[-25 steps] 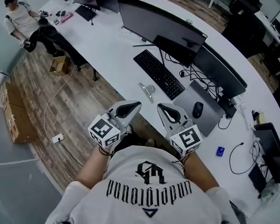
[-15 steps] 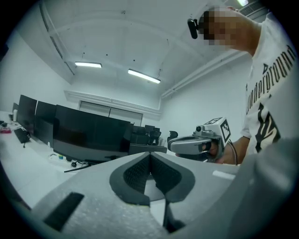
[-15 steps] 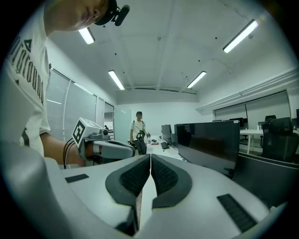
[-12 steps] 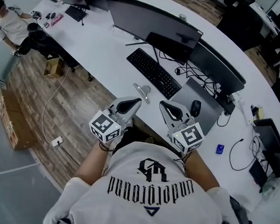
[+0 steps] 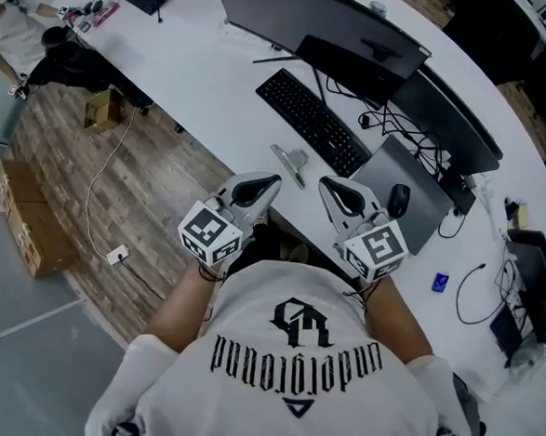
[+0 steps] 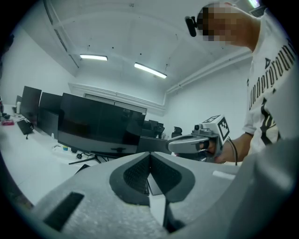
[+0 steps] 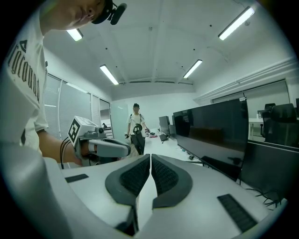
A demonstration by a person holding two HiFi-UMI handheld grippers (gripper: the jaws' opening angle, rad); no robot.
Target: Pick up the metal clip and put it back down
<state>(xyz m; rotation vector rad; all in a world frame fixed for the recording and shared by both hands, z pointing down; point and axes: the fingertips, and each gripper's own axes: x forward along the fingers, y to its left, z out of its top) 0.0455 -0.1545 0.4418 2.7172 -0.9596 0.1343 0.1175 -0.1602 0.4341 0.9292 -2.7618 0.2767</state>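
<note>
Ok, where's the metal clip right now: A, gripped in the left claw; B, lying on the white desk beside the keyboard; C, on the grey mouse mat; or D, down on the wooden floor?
B: the metal clip lies on the white desk beside the keyboard, while the left claw and right claw are shut and empty.

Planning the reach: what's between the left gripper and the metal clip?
Nothing: the head view shows only bare white desk between the left gripper and the metal clip.
</note>
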